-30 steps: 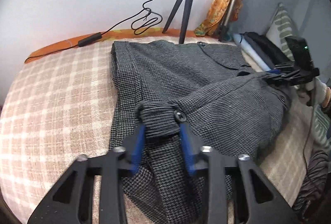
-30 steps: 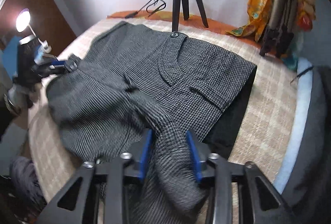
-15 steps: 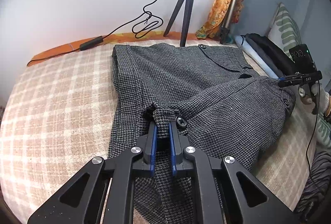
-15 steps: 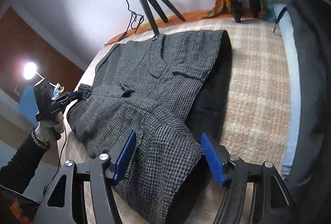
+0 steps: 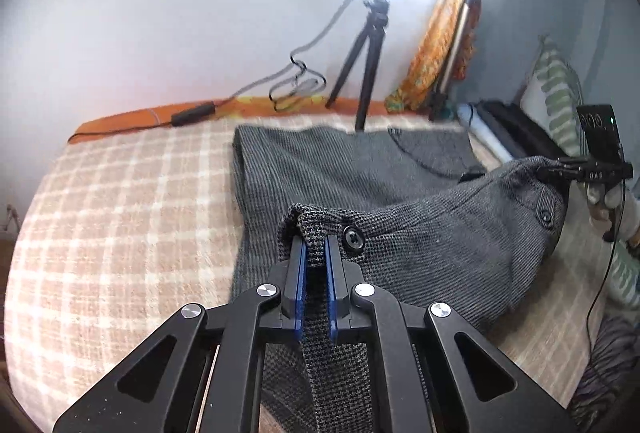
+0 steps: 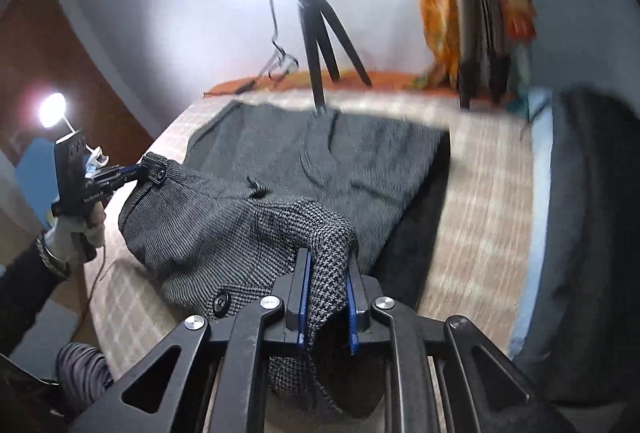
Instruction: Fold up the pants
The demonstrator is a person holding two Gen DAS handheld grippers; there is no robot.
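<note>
My left gripper (image 5: 315, 253) clamps pants (image 5: 440, 245) waistband by button (image 5: 353, 236). Right gripper (image 6: 326, 273) just closed, pinching pants; only its view shows my gloved left hand (image 6: 86, 229).

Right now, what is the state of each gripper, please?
Left gripper: jaws closed on the waistband of the grey houndstooth woven pants.
Right gripper: jaws just closed, clamping a fold of the pants.
</note>
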